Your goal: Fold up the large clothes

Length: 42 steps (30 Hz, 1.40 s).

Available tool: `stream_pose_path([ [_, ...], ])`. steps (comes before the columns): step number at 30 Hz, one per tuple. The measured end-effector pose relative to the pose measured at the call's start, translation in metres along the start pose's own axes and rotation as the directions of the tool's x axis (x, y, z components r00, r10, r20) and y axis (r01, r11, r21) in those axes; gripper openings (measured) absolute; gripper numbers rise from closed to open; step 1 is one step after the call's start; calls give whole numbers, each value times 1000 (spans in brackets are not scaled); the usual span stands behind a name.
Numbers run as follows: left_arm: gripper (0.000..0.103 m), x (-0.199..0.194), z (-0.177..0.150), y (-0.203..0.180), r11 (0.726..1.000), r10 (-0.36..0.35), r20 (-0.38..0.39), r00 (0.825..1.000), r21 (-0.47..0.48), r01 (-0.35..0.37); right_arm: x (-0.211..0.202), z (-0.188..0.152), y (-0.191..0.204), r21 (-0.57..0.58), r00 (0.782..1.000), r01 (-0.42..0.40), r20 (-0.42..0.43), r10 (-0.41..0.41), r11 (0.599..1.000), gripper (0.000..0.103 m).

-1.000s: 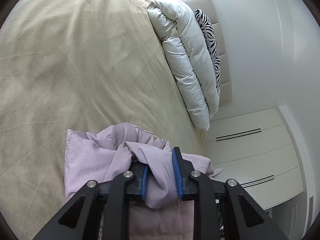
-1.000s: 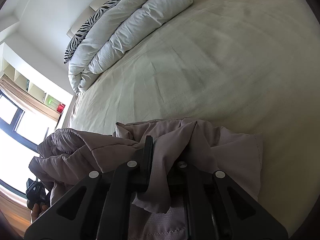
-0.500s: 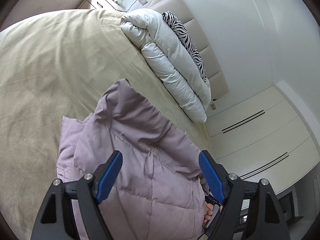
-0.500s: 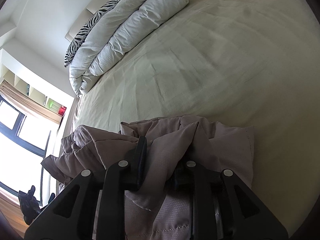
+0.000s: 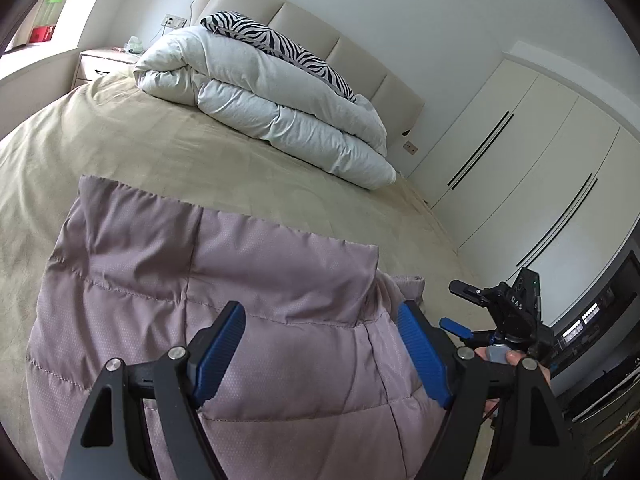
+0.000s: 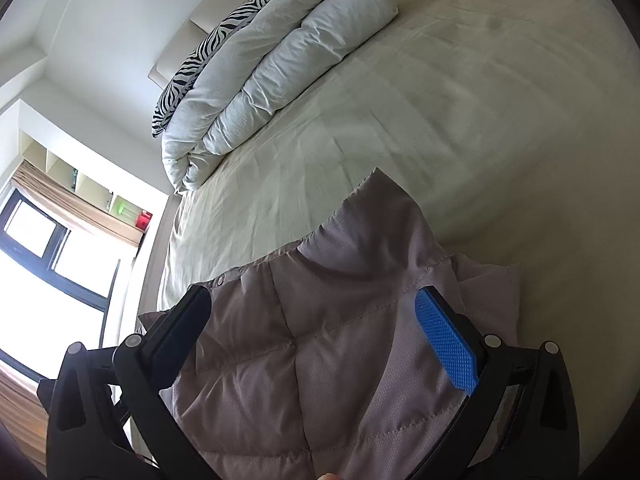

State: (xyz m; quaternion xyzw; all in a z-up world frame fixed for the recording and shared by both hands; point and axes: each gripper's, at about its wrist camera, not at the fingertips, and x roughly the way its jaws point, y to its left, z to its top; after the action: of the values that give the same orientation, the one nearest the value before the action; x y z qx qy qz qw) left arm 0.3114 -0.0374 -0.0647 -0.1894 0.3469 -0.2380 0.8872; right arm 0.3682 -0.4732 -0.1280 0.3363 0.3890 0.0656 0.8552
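A mauve quilted padded jacket (image 5: 208,280) lies folded on the beige bed sheet (image 5: 120,140) near the bed's foot edge. It also shows in the right wrist view (image 6: 328,340). My left gripper (image 5: 320,344) is open, its blue pads spread wide just above the jacket and holding nothing. My right gripper (image 6: 316,328) is open too, its jaws spread over the jacket's other end. The right gripper also shows at the right of the left wrist view (image 5: 500,320), beside the jacket.
A folded white duvet (image 5: 272,100) and a zebra-print pillow (image 5: 280,44) lie against the headboard. White wardrobe doors (image 5: 520,160) stand to the right of the bed, a nightstand (image 5: 104,62) at the far left. A window (image 6: 48,248) is by the bed's side.
Both grippers were shut on bunched jacket fabric. The left opened first, then the right. The jacket now lies flatter on the bed and both grippers have drawn back.
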Motion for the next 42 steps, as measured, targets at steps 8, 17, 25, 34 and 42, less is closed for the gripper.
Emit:
stream_pose_path([
  [8,80,48,-4,-1,962,233,-71,970,160,-220,-3,-80,106,-425,985,77,-110,-136,902,38],
  [17,83,104,1,37,933,337,-148,930,182,-310,75,-88,115,-471,946,225,-104,-307,853,35],
  [25,86,137,12,56,934,347,-197,917,155,-321,113,-81,106,-494,932,269,-83,-353,827,35],
  [34,87,142,2,66,947,315,-165,935,125,-297,131,-76,91,-483,949,234,-75,-306,844,35],
  [42,88,142,-1,66,944,321,-158,934,130,-303,133,-80,86,-488,956,235,-42,-291,841,35],
])
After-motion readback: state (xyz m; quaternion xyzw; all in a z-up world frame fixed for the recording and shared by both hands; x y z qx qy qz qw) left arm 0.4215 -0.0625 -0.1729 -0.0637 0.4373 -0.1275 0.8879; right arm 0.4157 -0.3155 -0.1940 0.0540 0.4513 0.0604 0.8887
